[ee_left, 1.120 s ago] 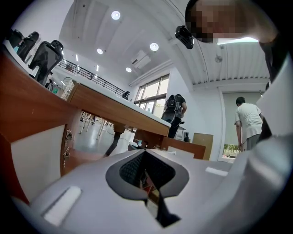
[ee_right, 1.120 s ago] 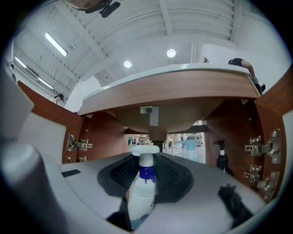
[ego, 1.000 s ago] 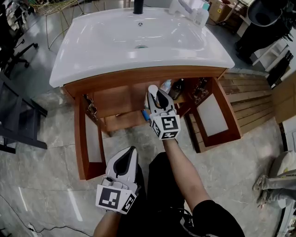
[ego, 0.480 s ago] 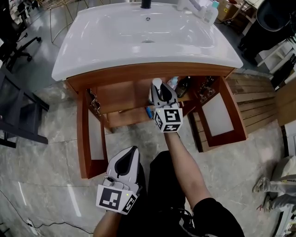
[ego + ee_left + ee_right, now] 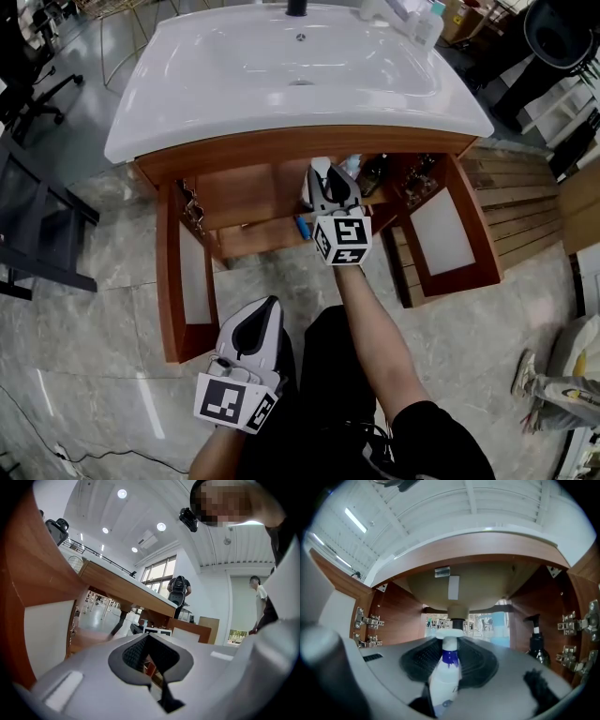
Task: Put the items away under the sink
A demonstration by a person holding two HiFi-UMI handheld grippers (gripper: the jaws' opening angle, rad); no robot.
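- Nothing much changed: your right tongs [image 5: 450, 651] stayed clamped half-open on the white pump bottle [image 5: 443, 686], just inside the open cabinet [image 5: 398, 616]; you hadn't set it down yet.
- Your left tongs [image 5: 150, 656] hung closed, empty.

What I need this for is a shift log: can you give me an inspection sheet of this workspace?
Surface: white sink top, basin empty; cabinet below with both doors open.
Job's things: white pump bottle in right gripper at the cabinet opening; dark pump bottle standing inside at right.
Clutter: bottles on the sink's back right corner.
Grippers: right gripper shut on white pump bottle; left gripper shut, empty, short of the cabinet.
Cables: thin cable on the floor, lower left.
Surroundings: grey tiled floor; wooden planks right of the cabinet.
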